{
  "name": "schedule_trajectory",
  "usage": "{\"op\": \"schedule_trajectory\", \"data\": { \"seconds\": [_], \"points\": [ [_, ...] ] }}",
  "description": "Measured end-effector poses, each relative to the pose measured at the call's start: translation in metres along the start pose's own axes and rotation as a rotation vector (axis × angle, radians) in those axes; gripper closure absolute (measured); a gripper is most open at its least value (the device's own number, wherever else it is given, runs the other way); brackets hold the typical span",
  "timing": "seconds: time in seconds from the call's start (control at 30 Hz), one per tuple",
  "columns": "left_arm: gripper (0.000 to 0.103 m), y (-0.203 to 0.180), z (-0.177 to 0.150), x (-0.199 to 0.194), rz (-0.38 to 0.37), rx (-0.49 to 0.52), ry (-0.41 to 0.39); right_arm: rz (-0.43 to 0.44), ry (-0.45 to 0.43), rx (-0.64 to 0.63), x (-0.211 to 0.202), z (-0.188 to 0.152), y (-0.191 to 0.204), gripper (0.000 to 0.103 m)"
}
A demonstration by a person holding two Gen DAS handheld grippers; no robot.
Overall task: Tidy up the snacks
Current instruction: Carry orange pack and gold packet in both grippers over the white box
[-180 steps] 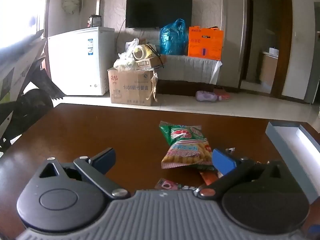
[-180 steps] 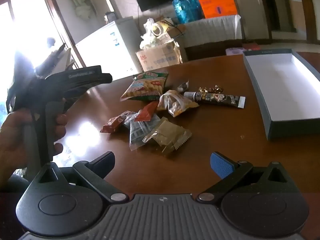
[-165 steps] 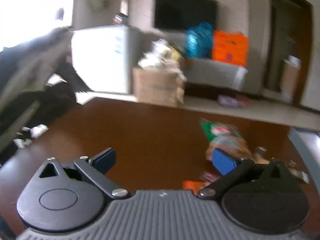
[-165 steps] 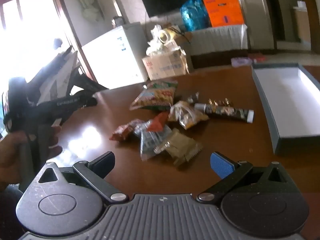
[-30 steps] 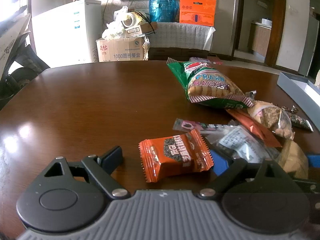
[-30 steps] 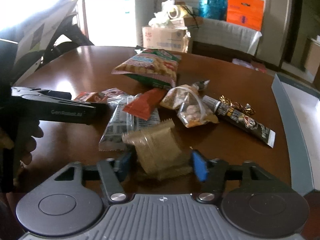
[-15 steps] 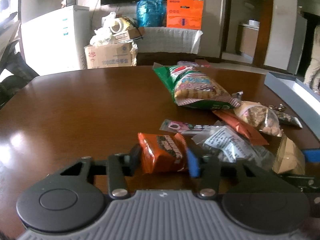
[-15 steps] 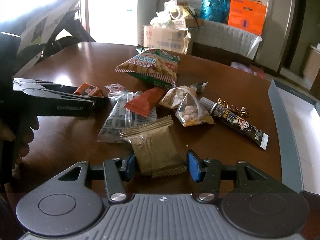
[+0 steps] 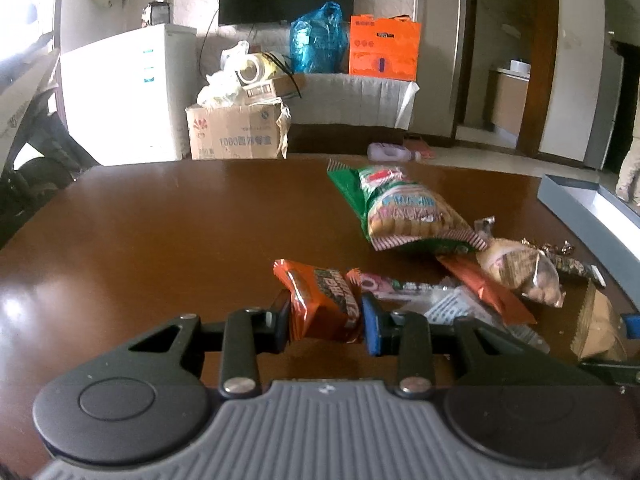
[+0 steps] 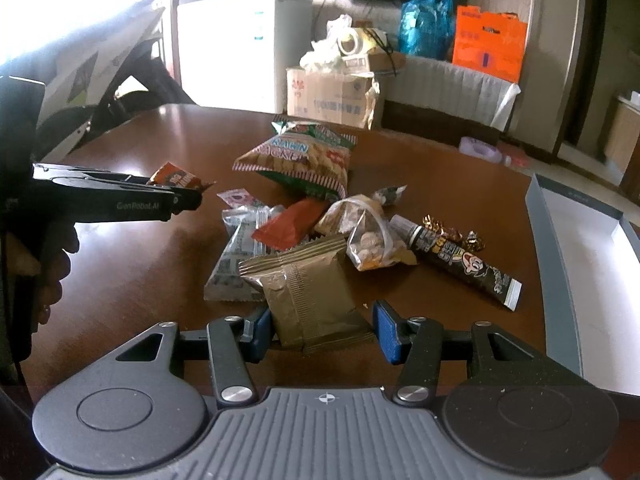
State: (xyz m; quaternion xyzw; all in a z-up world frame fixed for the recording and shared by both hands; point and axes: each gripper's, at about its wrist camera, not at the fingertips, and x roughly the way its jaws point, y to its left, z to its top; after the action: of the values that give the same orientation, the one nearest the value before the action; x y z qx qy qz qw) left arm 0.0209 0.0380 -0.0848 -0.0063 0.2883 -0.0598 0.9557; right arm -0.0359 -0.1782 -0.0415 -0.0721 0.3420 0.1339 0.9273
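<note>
My left gripper [image 9: 325, 322] is shut on an orange snack packet [image 9: 320, 300] and holds it off the brown table [image 9: 160, 232]; it also shows in the right wrist view [image 10: 176, 180]. My right gripper [image 10: 322, 330] is shut on a tan snack packet [image 10: 308, 292], lifted a little; its edge shows in the left wrist view [image 9: 596, 328]. A pile of snacks lies ahead: a green cracker bag [image 10: 300, 156], a red packet [image 10: 288, 224], a clear printed packet [image 10: 236, 252], a bag of nuts [image 10: 368, 232], a dark tube [image 10: 460, 260].
A grey open box [image 10: 560, 248] with a white inside stands at the table's right edge. Behind the table are a cardboard carton [image 9: 236, 136], a white freezer [image 9: 124, 96] and a scooter [image 10: 100, 92] at the left.
Both grippers closed on their packets half a second to a second ago. They now hold them lifted slightly and pulled back from the pile.
</note>
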Motion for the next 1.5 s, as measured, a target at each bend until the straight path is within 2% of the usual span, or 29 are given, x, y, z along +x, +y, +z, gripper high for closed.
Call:
{"op": "schedule_trajectory", "data": {
  "seconds": [0.43, 0.87, 1.1, 1.5],
  "points": [
    [0.070, -0.037, 0.022, -0.022, -0.039, 0.041, -0.041, -0.008, -0.081, 0.026, -0.035, 0.006, -0.016, 0.051],
    [0.070, -0.103, 0.033, -0.022, -0.119, 0.113, -0.045, -0.070, -0.125, 0.038, -0.057, 0.007, -0.038, 0.051],
    [0.070, -0.140, 0.043, -0.016, -0.173, 0.124, -0.047, -0.121, -0.155, 0.105, -0.069, 0.008, -0.071, 0.051],
    [0.070, -0.219, 0.063, 0.004, -0.254, 0.167, -0.057, -0.240, -0.171, 0.245, -0.081, -0.011, -0.147, 0.051]
  ]
}}
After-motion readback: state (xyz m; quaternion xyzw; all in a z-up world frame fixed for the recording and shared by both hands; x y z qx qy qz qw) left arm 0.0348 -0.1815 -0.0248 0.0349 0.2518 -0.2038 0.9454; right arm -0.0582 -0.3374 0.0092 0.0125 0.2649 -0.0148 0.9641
